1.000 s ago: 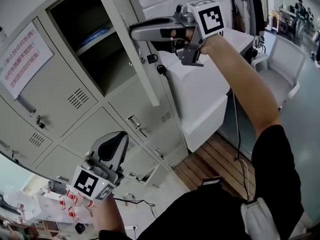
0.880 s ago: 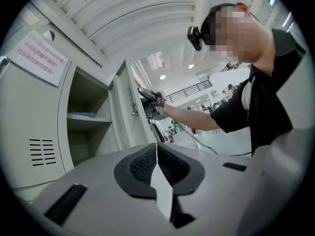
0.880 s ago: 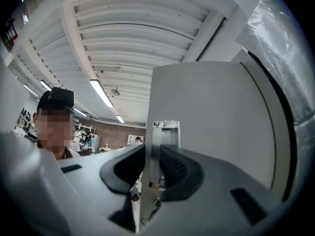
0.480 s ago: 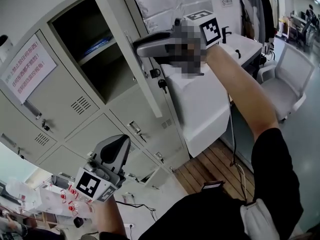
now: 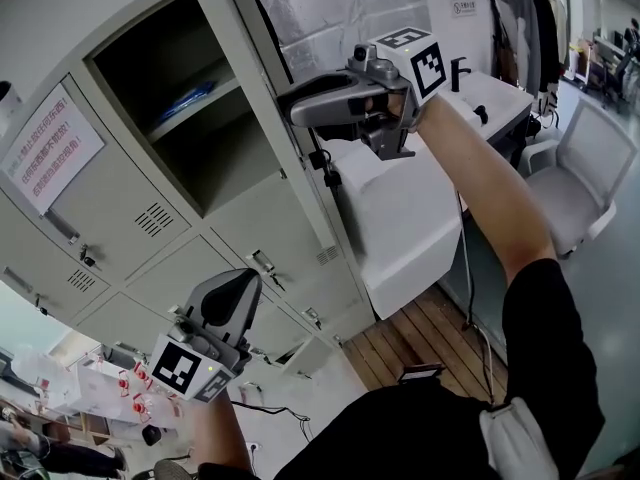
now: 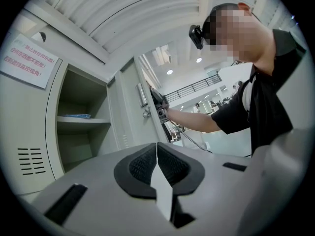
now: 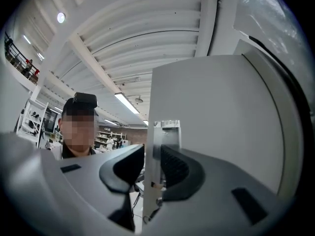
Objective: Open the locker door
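Both jaws of my right gripper (image 5: 292, 108) pinch the locker door (image 7: 211, 107) at twelve o'clock to swing it; left gripper (image 5: 232, 288) hangs closed, empty.

Right gripper (image 5: 292, 108), arm outstretched, clamps the locker door (image 7: 211, 117) edge; left gripper (image 5: 232, 290) hangs low, jaws together.

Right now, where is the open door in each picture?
Head view: door seen edge-on, slanting from top centre down to the middle.
Left gripper view: door at centre, right of the shelf.
Right gripper view: door fills the right half, its edge between the fingers.
Shared landmark: the right gripper on the door's edge.
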The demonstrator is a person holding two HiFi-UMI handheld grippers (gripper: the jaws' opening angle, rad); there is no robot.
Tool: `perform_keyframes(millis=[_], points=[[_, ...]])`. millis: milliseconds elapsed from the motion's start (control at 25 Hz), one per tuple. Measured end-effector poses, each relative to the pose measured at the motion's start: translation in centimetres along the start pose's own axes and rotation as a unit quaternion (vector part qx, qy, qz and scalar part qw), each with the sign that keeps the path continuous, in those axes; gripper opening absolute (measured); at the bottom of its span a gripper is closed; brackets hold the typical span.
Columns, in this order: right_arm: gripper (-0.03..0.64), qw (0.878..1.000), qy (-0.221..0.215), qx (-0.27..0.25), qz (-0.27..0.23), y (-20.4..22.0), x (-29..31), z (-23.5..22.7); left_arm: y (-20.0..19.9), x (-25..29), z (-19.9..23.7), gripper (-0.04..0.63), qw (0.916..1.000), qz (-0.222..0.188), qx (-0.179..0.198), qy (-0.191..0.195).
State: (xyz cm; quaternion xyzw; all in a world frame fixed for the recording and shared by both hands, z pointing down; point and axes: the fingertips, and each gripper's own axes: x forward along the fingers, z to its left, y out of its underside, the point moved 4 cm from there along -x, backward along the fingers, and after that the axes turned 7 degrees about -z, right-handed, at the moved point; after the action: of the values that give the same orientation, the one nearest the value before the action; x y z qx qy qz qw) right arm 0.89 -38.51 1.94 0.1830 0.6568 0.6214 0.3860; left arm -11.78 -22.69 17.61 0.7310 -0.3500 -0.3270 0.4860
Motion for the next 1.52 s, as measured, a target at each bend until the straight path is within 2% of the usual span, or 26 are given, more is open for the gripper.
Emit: perform_keyframes(millis=[480,840,1200,1520], points=[[0.107,0.997,-0.073,0.010,-0.008,-1.0,-3.9,0.6,-0.7,2.7,0.7,0.018,0.9998,0.010,0.013,-0.014],[0.104,0.995,-0.097,0.016,-0.016,-1.9,-6.8,0.7,-0.5,4.2,0.4,0.018,0.9998,0.011,0.016,-0.005],[0.104,0.987,-0.143,0.042,-0.058,-2.4,-9.1,0.3,-0.7,3.5,1.0,0.018,0.9996,0.009,0.017,-0.019],[0.104,0.984,-0.157,0.049,-0.074,-2.5,-10.6,-0.1,-0.6,1.8,1.4,0.018,0.9990,0.007,0.018,-0.041]])
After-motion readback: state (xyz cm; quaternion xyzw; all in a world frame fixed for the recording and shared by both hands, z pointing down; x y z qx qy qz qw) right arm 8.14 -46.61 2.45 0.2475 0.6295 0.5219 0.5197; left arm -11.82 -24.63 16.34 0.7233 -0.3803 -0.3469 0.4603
